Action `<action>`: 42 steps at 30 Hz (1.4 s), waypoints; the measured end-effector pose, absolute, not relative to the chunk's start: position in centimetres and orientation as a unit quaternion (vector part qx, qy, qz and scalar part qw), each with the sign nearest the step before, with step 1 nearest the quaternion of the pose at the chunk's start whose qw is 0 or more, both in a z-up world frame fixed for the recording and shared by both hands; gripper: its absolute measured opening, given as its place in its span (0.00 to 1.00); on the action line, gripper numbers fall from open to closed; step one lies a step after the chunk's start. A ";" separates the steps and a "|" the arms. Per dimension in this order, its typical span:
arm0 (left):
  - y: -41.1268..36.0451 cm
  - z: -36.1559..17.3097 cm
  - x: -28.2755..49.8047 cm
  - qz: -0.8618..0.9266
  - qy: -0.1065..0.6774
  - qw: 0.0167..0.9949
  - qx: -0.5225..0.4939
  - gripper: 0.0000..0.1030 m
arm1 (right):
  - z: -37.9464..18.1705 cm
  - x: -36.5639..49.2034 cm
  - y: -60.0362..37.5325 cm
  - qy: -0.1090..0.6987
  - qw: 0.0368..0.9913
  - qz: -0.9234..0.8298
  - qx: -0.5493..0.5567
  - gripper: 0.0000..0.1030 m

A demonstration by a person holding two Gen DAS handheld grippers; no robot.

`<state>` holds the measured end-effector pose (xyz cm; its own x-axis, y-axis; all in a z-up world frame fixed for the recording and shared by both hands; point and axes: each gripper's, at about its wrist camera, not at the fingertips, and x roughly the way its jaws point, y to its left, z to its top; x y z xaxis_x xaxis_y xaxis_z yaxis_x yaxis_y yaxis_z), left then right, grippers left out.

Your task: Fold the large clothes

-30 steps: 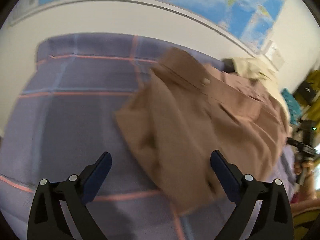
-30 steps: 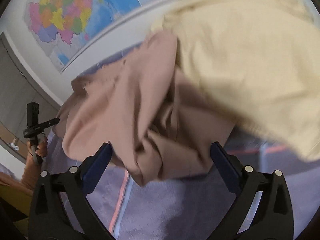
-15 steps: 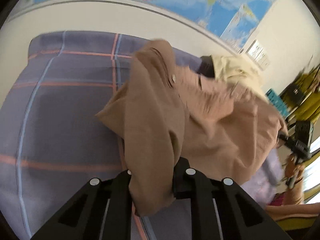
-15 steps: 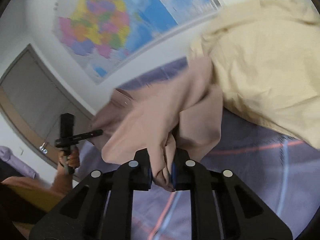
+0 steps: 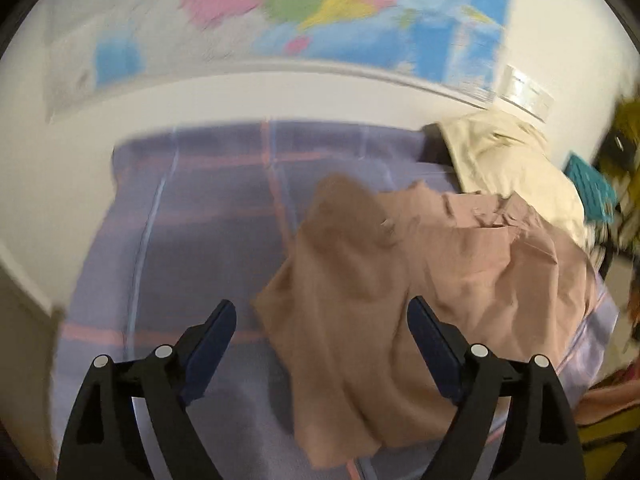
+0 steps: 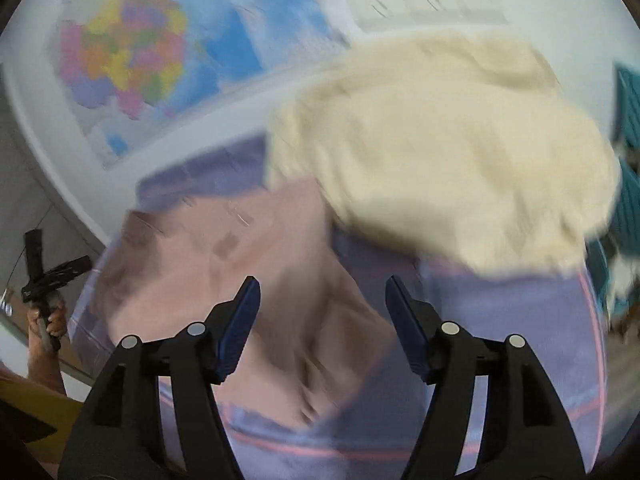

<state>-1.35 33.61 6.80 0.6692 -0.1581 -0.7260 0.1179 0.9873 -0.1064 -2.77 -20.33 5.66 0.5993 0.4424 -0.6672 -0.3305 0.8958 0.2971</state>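
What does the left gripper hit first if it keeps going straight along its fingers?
Most likely the brown shirt, crumpled on the plaid sheet ahead of the open left gripper. Depth is unclear through the blur.

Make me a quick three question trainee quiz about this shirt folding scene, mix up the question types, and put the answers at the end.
1. True or false: the left gripper is clamped on the brown shirt.
2. Which garment lies at the far end of the purple plaid bedspread? A) cream garment B) black jeans C) red towel
3. Fill in: on the wall behind the bed hangs a colourful ____.

Key: 1 false, both it and the right gripper have just been opening, nothing pinched. 2 A. 3 map.
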 end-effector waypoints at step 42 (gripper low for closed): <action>32.5 3.4 5.6 -0.066 0.428 0.901 0.035 0.73 | -1.5 6.7 -6.4 0.455 0.855 0.245 -0.049 0.02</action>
